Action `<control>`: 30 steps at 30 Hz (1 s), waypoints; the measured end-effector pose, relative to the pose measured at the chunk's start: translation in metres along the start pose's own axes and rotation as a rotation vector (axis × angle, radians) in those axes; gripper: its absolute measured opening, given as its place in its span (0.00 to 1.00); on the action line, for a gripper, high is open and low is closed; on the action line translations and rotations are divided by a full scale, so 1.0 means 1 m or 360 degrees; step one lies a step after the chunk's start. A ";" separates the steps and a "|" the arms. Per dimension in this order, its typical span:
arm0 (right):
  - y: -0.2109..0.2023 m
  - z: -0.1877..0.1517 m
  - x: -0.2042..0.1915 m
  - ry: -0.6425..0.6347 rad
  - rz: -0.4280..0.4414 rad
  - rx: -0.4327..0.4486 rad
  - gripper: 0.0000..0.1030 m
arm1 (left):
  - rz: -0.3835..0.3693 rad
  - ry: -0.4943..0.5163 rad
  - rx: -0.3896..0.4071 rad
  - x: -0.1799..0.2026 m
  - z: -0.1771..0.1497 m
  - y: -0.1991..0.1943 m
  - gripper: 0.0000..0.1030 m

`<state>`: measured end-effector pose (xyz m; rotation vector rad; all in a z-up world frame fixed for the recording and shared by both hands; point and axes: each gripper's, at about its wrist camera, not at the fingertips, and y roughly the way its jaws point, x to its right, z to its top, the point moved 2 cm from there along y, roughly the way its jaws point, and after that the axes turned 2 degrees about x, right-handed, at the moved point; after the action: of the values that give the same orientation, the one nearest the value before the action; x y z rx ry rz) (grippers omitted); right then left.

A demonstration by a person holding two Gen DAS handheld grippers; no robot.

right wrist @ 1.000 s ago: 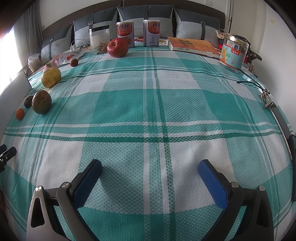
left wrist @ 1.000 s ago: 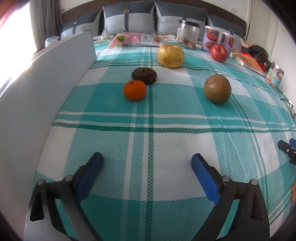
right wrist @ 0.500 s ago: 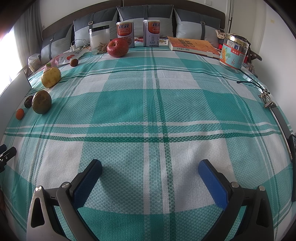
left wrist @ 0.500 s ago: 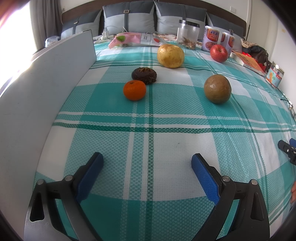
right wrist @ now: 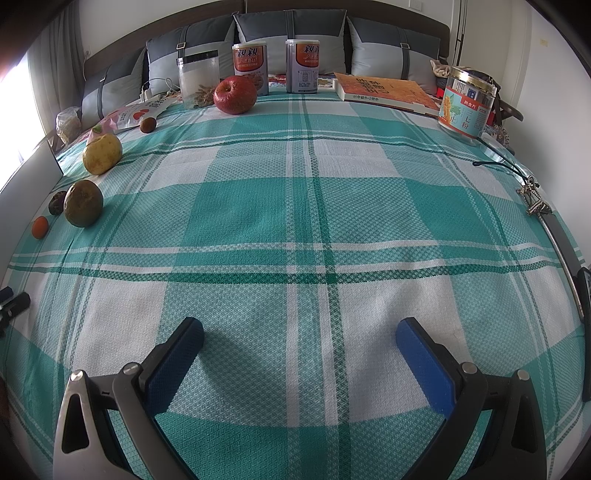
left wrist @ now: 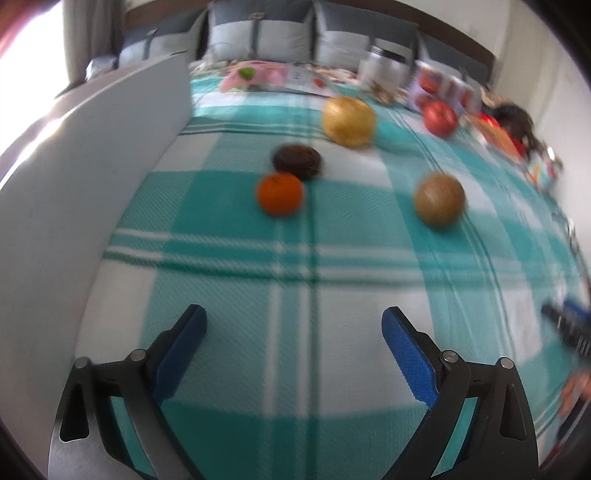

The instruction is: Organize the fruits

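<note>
In the left wrist view an orange mandarin (left wrist: 280, 193), a dark brown fruit (left wrist: 296, 161), a yellow pear (left wrist: 348, 121), a brownish-green round fruit (left wrist: 439, 199) and a red apple (left wrist: 439, 116) lie on the teal plaid cloth. My left gripper (left wrist: 293, 325) is open and empty, well short of the mandarin. In the right wrist view the apple (right wrist: 235, 94), pear (right wrist: 102, 153), brownish fruit (right wrist: 83, 203), mandarin (right wrist: 40, 226) and a small brown fruit (right wrist: 147, 124) lie far left and back. My right gripper (right wrist: 299, 334) is open and empty over bare cloth.
A grey board (left wrist: 74, 177) stands along the left side. Cans (right wrist: 250, 62), a clear jar (right wrist: 194, 79), a book (right wrist: 384, 90), a tin (right wrist: 466, 103), snack packets (right wrist: 138, 112) and pillows (right wrist: 290, 35) line the back. Keys and a cable (right wrist: 532, 195) lie right.
The left wrist view is now blurred and shifted: my left gripper is moving, and the fruits sit slightly lower and closer in frame. The right gripper has not moved.
</note>
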<state>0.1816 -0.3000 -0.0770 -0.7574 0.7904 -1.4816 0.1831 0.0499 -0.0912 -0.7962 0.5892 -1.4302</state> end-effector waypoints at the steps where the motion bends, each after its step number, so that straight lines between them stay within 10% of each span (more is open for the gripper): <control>1: 0.000 0.000 0.000 0.0000 0.0000 0.0000 1.00 | -0.0010 -0.0042 0.0003 -0.005 0.009 0.002 0.94; 8: 0.000 0.000 0.000 0.0001 0.0000 0.0000 1.00 | 0.0074 0.0067 0.0063 0.001 0.063 0.035 0.91; 12: 0.000 0.000 0.000 0.0001 0.0000 0.0000 1.00 | 0.0008 0.0055 -0.0033 0.001 0.067 0.055 0.31; 25: 0.000 0.000 0.000 0.0002 0.0000 -0.0001 1.00 | -0.0223 0.0199 -0.0008 0.004 -0.021 -0.032 0.33; 28: 0.000 0.000 0.000 0.0003 0.0000 -0.0001 1.00 | -0.0116 0.0235 0.0022 0.002 -0.037 -0.028 0.46; 30: 0.000 0.000 0.000 0.0003 0.0000 -0.0001 1.00 | -0.0020 0.0288 0.0076 0.004 -0.041 -0.028 0.71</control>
<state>0.1817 -0.3002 -0.0772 -0.7568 0.7923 -1.4823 0.1336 0.0412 -0.0946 -0.6380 0.6861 -1.5325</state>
